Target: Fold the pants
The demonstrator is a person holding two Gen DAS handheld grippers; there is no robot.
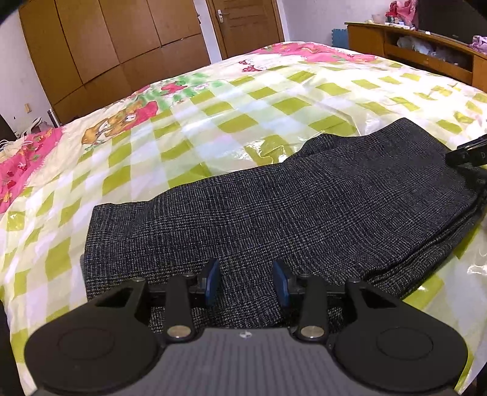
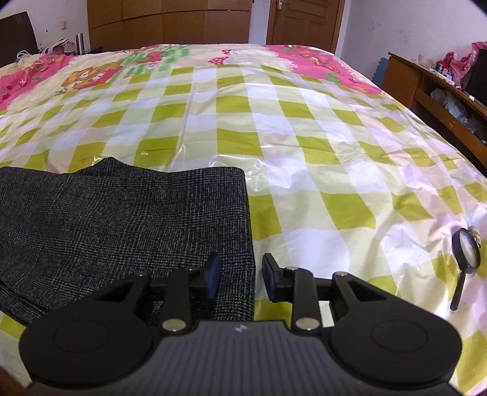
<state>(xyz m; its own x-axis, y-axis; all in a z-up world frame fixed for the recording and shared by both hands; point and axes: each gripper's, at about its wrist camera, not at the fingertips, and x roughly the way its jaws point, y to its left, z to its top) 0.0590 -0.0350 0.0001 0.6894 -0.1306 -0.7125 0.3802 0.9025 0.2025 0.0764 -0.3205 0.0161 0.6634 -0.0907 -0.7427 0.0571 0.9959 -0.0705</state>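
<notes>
Pants (image 1: pixel 304 207), dark grey check, lie folded flat on the near part of the bed (image 1: pixel 213 100). Left gripper (image 1: pixel 246 281) over the near hem, jaws apart, empty; right gripper (image 2: pixel 240 275) open, straddling the pants' right edge. Magnifying glass (image 2: pixel 464 259) at the right on the checked cover.

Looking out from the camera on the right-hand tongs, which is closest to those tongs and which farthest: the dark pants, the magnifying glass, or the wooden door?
1. The dark pants: right at the right tongs, with their edge between the open jaws, mostly to the left.
2. The magnifying glass: off to the right on the checked sheet.
3. The wooden door: across the bed, at the far wall.
</notes>
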